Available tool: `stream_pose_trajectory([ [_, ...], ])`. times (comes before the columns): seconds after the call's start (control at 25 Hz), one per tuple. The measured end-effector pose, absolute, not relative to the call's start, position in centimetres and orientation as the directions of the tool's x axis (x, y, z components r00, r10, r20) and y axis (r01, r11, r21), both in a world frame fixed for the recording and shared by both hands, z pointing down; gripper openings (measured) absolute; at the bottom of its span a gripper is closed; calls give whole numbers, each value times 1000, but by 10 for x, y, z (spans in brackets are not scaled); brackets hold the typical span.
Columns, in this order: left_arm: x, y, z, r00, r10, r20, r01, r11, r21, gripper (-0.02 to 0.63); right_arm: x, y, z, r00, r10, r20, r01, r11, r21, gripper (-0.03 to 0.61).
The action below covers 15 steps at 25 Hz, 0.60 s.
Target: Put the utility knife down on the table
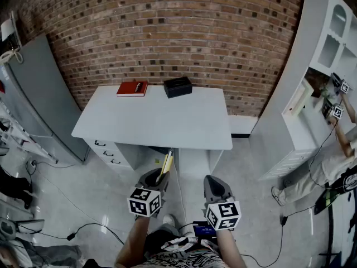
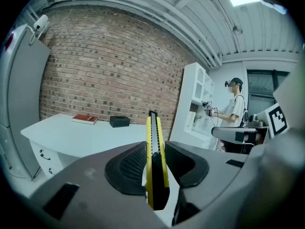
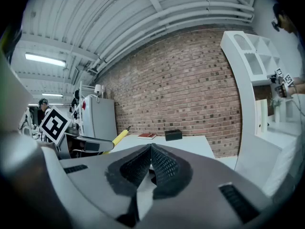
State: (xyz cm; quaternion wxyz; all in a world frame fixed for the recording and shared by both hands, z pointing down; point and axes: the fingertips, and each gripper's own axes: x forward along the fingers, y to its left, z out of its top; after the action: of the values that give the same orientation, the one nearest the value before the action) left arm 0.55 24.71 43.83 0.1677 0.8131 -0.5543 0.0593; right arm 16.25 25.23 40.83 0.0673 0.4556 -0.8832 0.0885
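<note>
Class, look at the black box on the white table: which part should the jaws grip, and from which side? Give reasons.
Probably from above, jaws on the front and back faces of the black box: that is its narrower span. It stands apart from the red book on the table, and the right gripper is empty.

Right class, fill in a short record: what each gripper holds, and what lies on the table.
left gripper: shut on yellow and black utility knife
right gripper: shut, empty
white table: ahead of both grippers, knife not yet on it
on table: red book, black rectangular box, near far edge
</note>
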Motion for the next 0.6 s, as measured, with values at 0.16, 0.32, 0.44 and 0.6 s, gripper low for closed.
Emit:
stream_pose_trajectory([
  [0.16, 5, 257, 438, 375, -883, 283, -923, -327, 205, 123, 162, 257, 408, -578, -789, 209, -815, 573, -87, 0],
  [0.32, -1, 265, 435, 354, -894, 274, -929, -301, 216, 123, 160, 262, 407, -589, -780, 213, -806, 586, -85, 0],
  [0.44, -5, 270, 435, 338, -903, 266, -933, -283, 223, 123, 158, 263, 405, -601, -774, 200, -798, 596, -91, 0],
  [0.6, -13, 269, 441, 330, -903, 277, -937, -277, 213, 123, 153, 259, 408, -600, -776, 195, -800, 590, -111, 0],
])
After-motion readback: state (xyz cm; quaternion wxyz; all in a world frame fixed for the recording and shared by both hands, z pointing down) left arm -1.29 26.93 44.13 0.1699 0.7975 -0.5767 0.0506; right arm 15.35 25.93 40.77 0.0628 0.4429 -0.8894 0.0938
